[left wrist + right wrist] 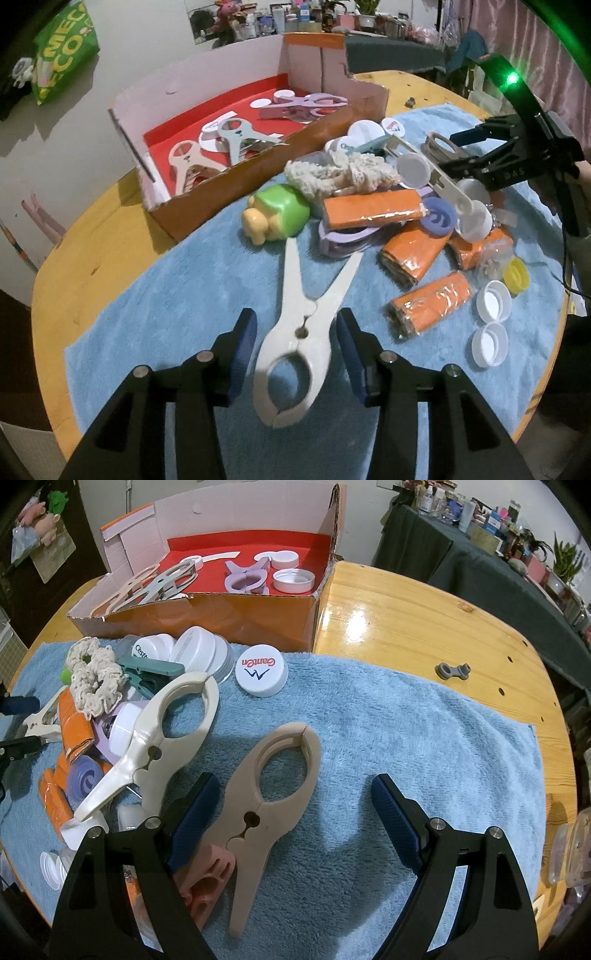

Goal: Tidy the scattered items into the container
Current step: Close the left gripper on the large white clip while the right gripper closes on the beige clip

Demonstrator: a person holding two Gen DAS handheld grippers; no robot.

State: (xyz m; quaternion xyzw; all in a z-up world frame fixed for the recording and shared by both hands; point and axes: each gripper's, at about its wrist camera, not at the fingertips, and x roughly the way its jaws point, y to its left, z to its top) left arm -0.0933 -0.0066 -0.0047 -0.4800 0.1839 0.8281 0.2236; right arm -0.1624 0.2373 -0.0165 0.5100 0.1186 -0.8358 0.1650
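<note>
Your left gripper (297, 354) sits narrowed around a white clip (295, 339), pads not touching. Your right gripper (291, 819) gapes wide over a tan clip (269, 794). Ahead, the box (258, 177) holds several clips and lids; a large pile (406, 206) remains beside it on the desk's towel.

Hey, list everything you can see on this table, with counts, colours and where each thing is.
Towel: one, blue, on table.
Box: one, orange cardboard, red inside, beyond towel, holding clips and lids.
Cream clips: two, one between left tongs, one atop pile.
Beige clip: one, between right tongs.
Packets: several, orange, in pile.
Caps: many, white, around pile.
Toy: one, green, beside box.
Left tongs: one, black, open.
Right tongs: one, black, open.
</note>
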